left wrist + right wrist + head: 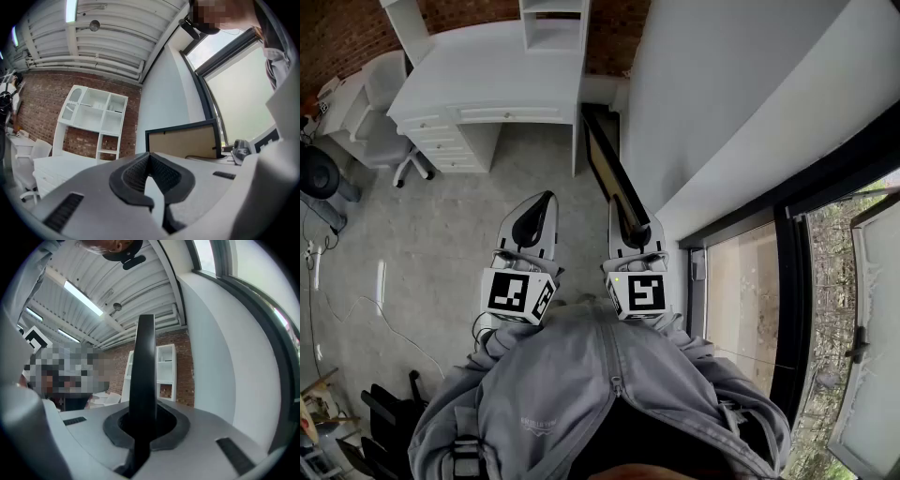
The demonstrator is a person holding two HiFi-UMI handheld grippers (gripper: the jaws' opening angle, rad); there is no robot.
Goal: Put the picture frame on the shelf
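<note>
My right gripper (623,211) is shut on the picture frame (605,164), a black-edged frame that runs away from me along the foot of the white wall. In the right gripper view the frame's black edge (143,371) stands upright between the pads of the right gripper (143,416). The left gripper view shows the frame's brown back (185,140). My left gripper (544,202) hangs just left of the frame, shut and empty; its jaws (149,159) meet with nothing between them. The white shelf unit (553,28) stands on a desk ahead, and the shelf unit (93,117) appears against a brick wall.
A white desk (487,75) with drawers stands ahead, with a pale office chair (384,131) to its left. The white wall (722,94) and a glass door (741,291) run along my right. Cables (366,309) and a dark bag (389,412) lie on the grey floor at left.
</note>
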